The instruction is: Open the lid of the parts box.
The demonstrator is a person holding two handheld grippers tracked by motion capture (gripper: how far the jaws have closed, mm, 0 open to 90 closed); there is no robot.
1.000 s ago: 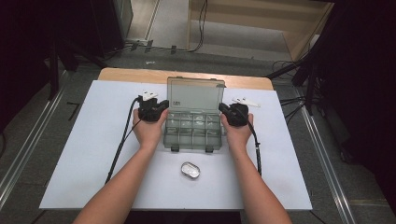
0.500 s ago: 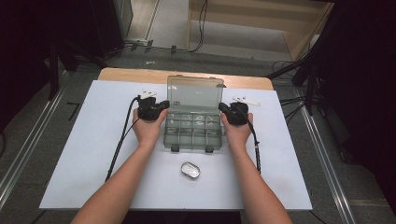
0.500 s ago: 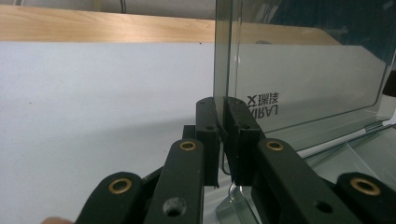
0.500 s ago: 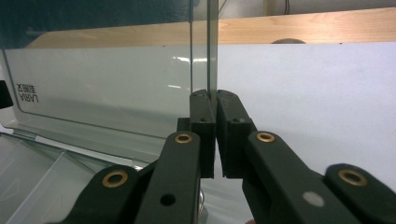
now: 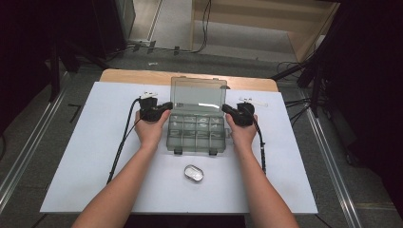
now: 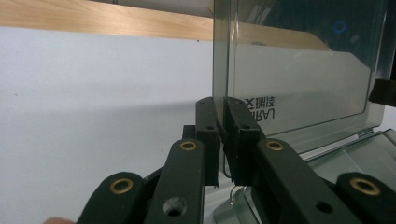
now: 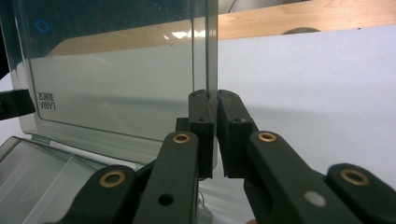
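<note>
A clear grey compartment box [image 5: 196,135] sits mid-table with its lid [image 5: 198,94] standing upright. My left gripper [image 5: 166,107] is shut on the lid's left edge. In the left gripper view the jaws pinch that edge [image 6: 223,106] just above the hinge. My right gripper [image 5: 226,109] is shut on the lid's right edge, and the right gripper view shows both pads clamped on the thin panel [image 7: 212,100]. The box's compartments [image 7: 37,172] look empty where they can be seen.
A small oval metal tin [image 5: 193,173] lies on the white mat [image 5: 95,142] in front of the box. Small white pieces [image 5: 149,93] [image 5: 253,101] lie behind each gripper. The wooden table edge [image 5: 142,76] runs along the back; cables trail from both grippers.
Almost nothing differs. Both hands have edged slightly away from me, still pinching the upright lid.
</note>
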